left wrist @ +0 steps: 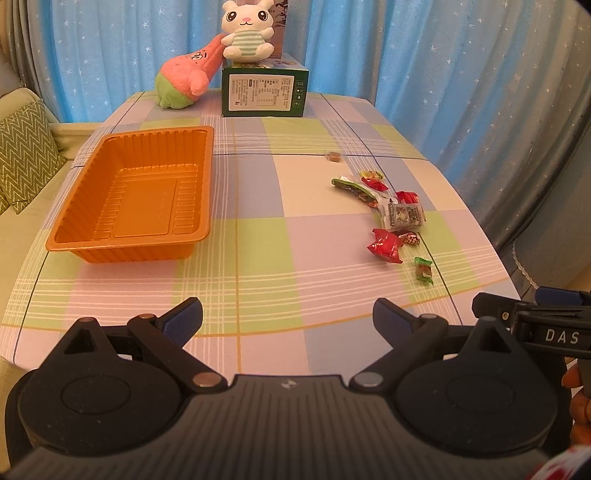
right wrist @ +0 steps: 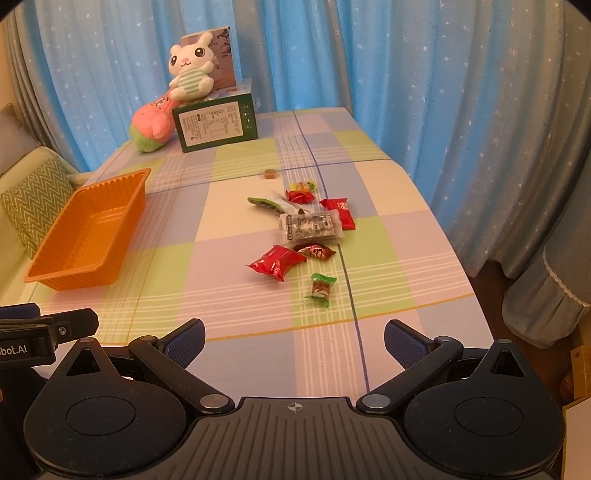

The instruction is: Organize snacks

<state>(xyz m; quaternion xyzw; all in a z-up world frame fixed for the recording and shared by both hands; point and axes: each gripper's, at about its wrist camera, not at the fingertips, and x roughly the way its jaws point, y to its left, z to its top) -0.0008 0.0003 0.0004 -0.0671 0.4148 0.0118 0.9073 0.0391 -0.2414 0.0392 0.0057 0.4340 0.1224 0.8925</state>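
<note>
Table [right wrist: 236, 206]: your checked cloth runs from the near edge under both tongs to the far edge by the curtain [right wrist: 461, 92]; the middle strip between tray and snacks is bare.
Tray [left wrist: 140, 195]: orange and hollow, it sits along the left edge with nothing in it, its near rim short of the near edge.
Box [left wrist: 264, 90]: green, at the far edge, centre; a rabbit toy [left wrist: 246, 29] sits on top and a pink plush [left wrist: 186, 79] leans just beside it on the left.
Snacks [right wrist: 303, 229]: a loose string toward the right edge, well apart from the tray. The red packet [right wrist: 277, 262] and green candy [right wrist: 320, 290] lie nearest you, a small brown sweet [right wrist: 268, 173] farthest.
Left tongs [left wrist: 288, 321]: yours are spread wide and hold nothing, above the near edge.
Right tongs [right wrist: 293, 341]: also spread wide and hold nothing, above the near edge, in line with the snacks.
</note>
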